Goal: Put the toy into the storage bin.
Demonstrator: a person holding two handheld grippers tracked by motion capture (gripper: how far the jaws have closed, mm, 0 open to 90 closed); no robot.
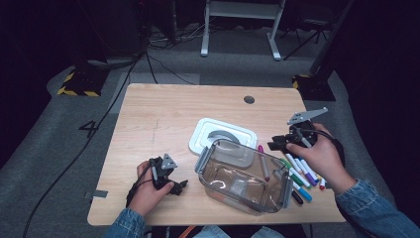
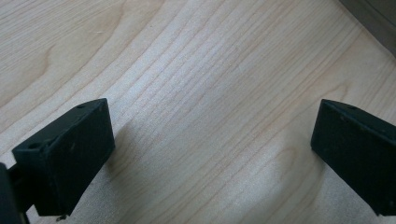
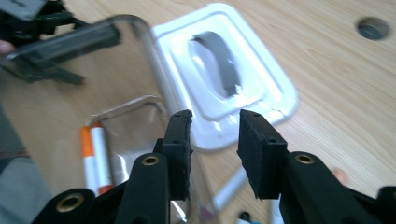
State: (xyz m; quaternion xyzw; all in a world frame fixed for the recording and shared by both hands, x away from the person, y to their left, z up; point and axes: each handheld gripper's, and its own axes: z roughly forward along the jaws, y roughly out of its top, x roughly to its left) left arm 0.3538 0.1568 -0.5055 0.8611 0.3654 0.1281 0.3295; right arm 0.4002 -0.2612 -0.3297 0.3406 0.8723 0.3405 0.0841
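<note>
Two sets of fingers are standing released, nothing between them, the right gripper [image 1: 277, 144] hovering over markers [image 1: 301, 173] lying beside the tub [image 1: 243, 181] on the bench [image 1: 158, 119], risking a marker rolling away.

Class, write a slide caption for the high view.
Right tongs hover above markers beside a clear container; left tongs rest nearby.

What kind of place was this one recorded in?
Probably a lab or recording studio, not a home. A bare wooden table stands on grey carpet in a dark room, cables trail across the floor, and hazard-striped stand bases flank the table.
</note>
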